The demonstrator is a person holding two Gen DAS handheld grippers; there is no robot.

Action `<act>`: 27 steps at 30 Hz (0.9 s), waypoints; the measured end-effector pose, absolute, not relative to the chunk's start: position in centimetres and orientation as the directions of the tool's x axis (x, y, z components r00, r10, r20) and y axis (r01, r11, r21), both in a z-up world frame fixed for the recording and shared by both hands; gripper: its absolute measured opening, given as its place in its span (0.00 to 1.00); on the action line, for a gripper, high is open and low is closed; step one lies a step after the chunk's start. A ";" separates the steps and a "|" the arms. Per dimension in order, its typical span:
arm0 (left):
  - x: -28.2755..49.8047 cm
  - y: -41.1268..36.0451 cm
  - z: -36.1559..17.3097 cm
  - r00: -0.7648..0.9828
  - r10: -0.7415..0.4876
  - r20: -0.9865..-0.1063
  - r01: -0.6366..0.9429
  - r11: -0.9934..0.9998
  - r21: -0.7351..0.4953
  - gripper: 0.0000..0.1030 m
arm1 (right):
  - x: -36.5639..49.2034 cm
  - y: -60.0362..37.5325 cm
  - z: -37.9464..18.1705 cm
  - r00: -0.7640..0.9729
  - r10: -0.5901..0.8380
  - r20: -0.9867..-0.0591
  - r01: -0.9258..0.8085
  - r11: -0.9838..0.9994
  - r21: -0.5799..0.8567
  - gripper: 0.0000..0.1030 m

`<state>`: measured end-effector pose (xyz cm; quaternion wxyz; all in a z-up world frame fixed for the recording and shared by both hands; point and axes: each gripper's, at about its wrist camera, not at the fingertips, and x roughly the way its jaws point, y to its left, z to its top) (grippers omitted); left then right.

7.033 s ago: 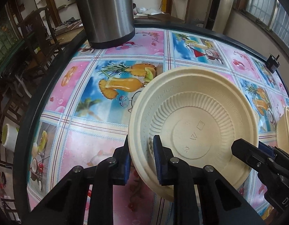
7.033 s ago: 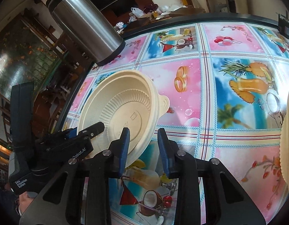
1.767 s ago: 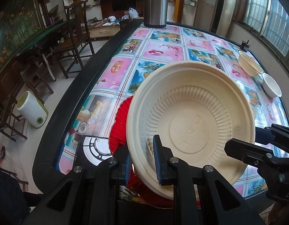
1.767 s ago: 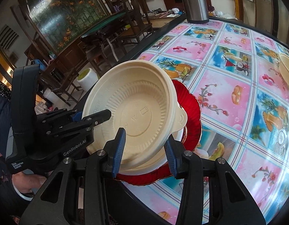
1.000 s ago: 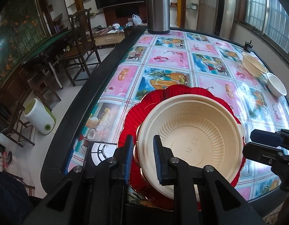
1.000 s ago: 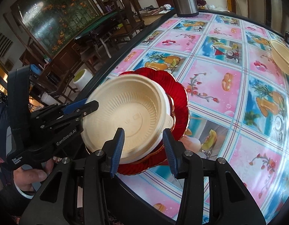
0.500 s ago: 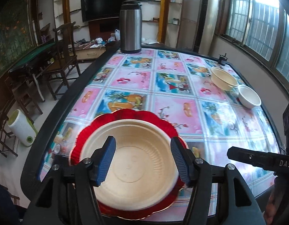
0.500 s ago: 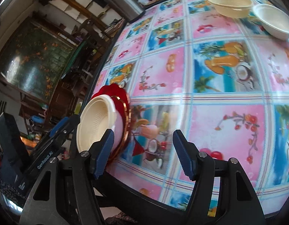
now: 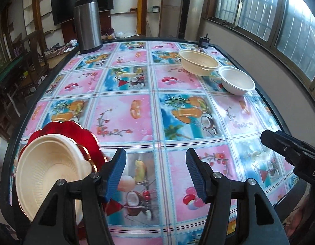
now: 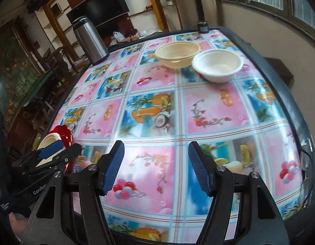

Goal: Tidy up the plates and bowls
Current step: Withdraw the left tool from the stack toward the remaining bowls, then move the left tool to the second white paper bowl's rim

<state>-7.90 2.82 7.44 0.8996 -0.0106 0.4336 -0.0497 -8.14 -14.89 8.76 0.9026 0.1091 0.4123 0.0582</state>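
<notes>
A cream plate (image 9: 49, 163) lies on a red scalloped plate (image 9: 67, 130) at the table's near left corner; both also show small in the right wrist view (image 10: 55, 137). A cream bowl (image 9: 198, 62) and a white bowl (image 9: 236, 80) sit side by side at the far right; in the right wrist view they are the cream bowl (image 10: 176, 54) and the white bowl (image 10: 217, 64). My left gripper (image 9: 155, 173) is open and empty, just right of the stacked plates. My right gripper (image 10: 156, 171) is open and empty over the near middle of the table.
A steel thermos (image 9: 88, 22) stands at the far left corner of the table, and a small black object (image 9: 203, 40) at the far edge. The flowered tablecloth (image 9: 124, 110) covers a table with a dark rim. Chairs stand to the left.
Both grippers opened and let go of the cream plate, which now rests on the red plate. Both have pulled back and swung right toward the table's middle.
</notes>
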 end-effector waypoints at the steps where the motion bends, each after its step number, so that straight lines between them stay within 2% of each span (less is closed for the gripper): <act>1: -7.8 2.2 7.2 0.616 -0.103 -0.781 0.090 0.994 -0.059 0.59 | -8.4 -15.5 8.8 0.668 0.191 -0.719 -0.013 0.969 0.246 0.64; 4: -7.6 0.6 6.5 0.602 -0.107 -0.791 0.110 0.993 -0.051 0.59 | -8.9 -16.8 8.9 0.693 0.152 -0.704 0.009 0.976 0.220 0.64; 8: -7.5 -0.5 6.0 0.598 -0.107 -0.794 0.114 0.992 -0.048 0.59 | -9.4 -18.3 8.9 0.710 0.176 -0.682 0.009 0.966 0.259 0.64; 27: -4.2 -3.5 5.1 0.584 -0.093 -0.807 0.125 0.992 -0.023 0.60 | -6.8 -19.3 7.2 0.677 0.195 -0.709 -0.007 0.966 0.259 0.64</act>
